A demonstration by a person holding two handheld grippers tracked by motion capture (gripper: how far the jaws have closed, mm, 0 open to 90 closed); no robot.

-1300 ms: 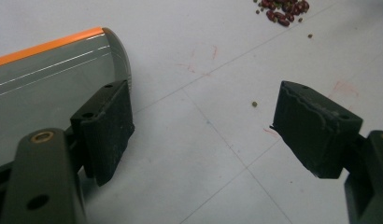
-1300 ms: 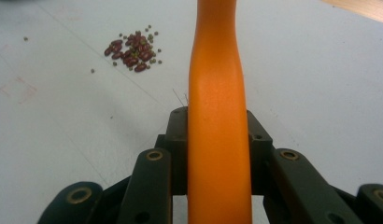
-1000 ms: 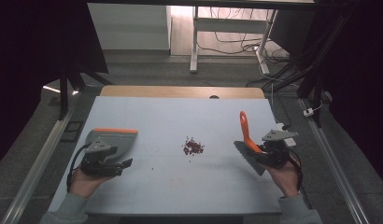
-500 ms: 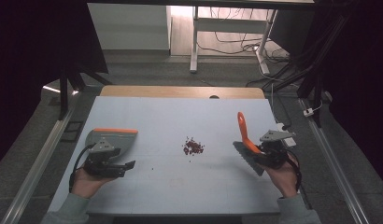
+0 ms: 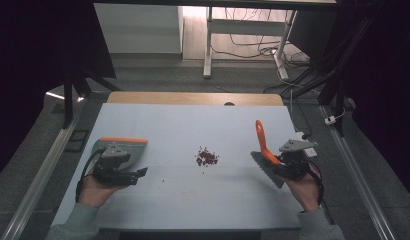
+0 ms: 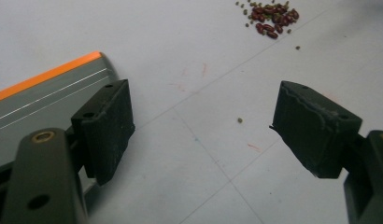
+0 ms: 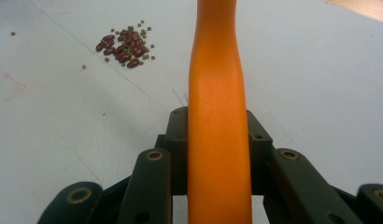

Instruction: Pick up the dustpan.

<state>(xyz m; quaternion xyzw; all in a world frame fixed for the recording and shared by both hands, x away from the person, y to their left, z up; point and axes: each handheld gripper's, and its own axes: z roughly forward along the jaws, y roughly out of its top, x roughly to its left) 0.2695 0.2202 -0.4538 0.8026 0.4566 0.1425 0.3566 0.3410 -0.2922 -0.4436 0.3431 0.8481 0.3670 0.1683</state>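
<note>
Low over table, right gripper [image 5: 273, 167] clamping upright brush [image 5: 263, 150], left gripper [image 5: 135, 174] agape.

Pale table [image 5: 158, 125]: bean pile [image 5: 207, 157] mid-surface, dustpan [image 5: 124, 148] left.

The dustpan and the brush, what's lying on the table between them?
A small pile of beans lies between the dustpan and the brush, seen in the high view.

The left gripper [image 5: 135, 173] is a dark body with a grey angular top and a black cable looping near the wrist. The right gripper [image 5: 273, 167] carries a grey three-cornered plate. Their black jaw arms show brass-ringed pivot holes. Both sleeves [image 5: 73, 225] are grey-green.
</note>
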